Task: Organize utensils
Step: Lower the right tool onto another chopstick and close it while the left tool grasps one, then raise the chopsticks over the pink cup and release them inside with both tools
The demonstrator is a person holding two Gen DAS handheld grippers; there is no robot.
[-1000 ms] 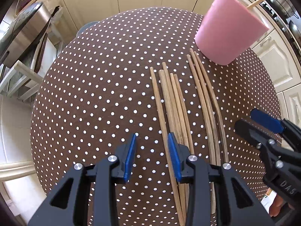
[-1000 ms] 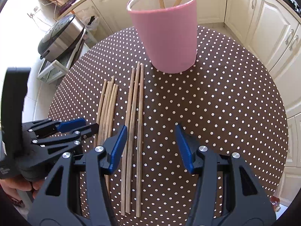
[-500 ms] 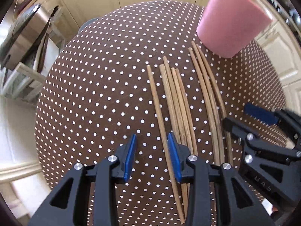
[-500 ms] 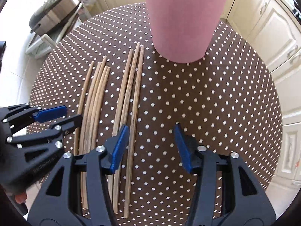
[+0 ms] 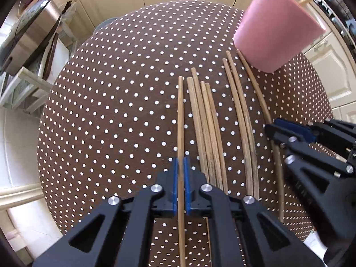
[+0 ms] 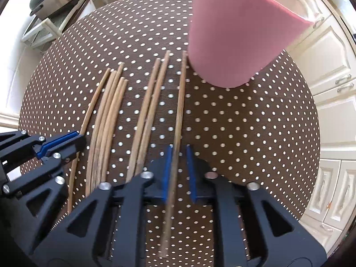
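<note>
Several wooden chopsticks (image 5: 207, 129) lie side by side on a round table with a brown polka-dot cloth (image 5: 111, 111). A pink cup (image 5: 273, 26) with chopsticks in it stands at the far right; it also shows in the right wrist view (image 6: 233, 35). My left gripper (image 5: 181, 166) is shut on the leftmost chopstick (image 5: 180, 115). My right gripper (image 6: 178, 153) has its jaws nearly closed around the rightmost chopstick (image 6: 180, 102), with a small gap still showing on the right side. Each gripper shows in the other's view: the right (image 5: 287, 129), the left (image 6: 60, 140).
A metal appliance (image 5: 26, 37) sits on a stand beyond the table's left edge. Cream cabinets (image 6: 329, 71) line the back and right. The cup stands close to the far tips of the right chopsticks (image 6: 160, 84).
Both grippers came down and closed: the left one shut on the leftmost chopstick, the right one narrowed around the rightmost chopstick, which has shifted away from its two neighbours.
</note>
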